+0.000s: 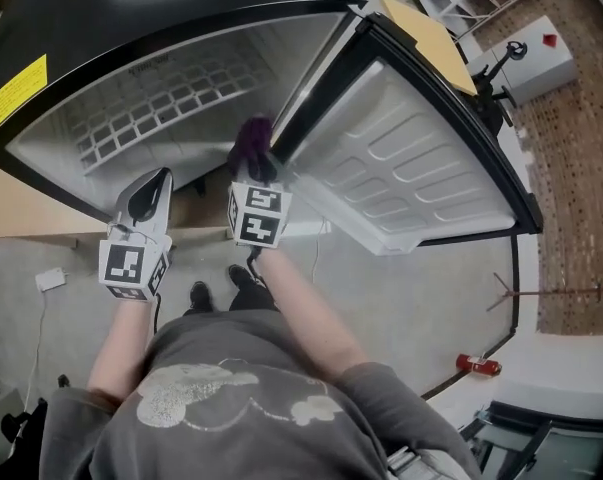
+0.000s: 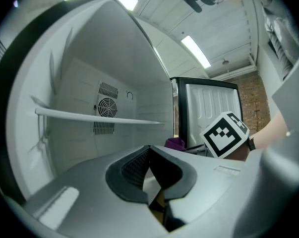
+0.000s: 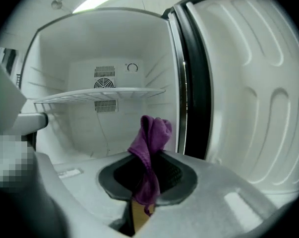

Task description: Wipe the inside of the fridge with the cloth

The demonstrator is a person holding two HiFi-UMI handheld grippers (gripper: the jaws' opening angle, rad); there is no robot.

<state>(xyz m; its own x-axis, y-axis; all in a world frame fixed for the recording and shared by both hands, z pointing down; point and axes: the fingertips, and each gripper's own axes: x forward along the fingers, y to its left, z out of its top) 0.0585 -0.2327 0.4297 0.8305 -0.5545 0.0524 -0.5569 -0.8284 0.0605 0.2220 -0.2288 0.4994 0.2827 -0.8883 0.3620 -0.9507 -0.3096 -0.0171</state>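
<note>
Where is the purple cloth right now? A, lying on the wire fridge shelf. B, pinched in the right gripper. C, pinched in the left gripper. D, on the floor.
B: the right gripper is shut on the purple cloth, which sticks up between its jaws.

Purple cloth, fridge black outside and white within, white door rimmed in black, yellow label at the fridge's top left edge, black-and-white squares on marker cubes, grey shirt with pale print, reddish-brown brick-patterned floor
</note>
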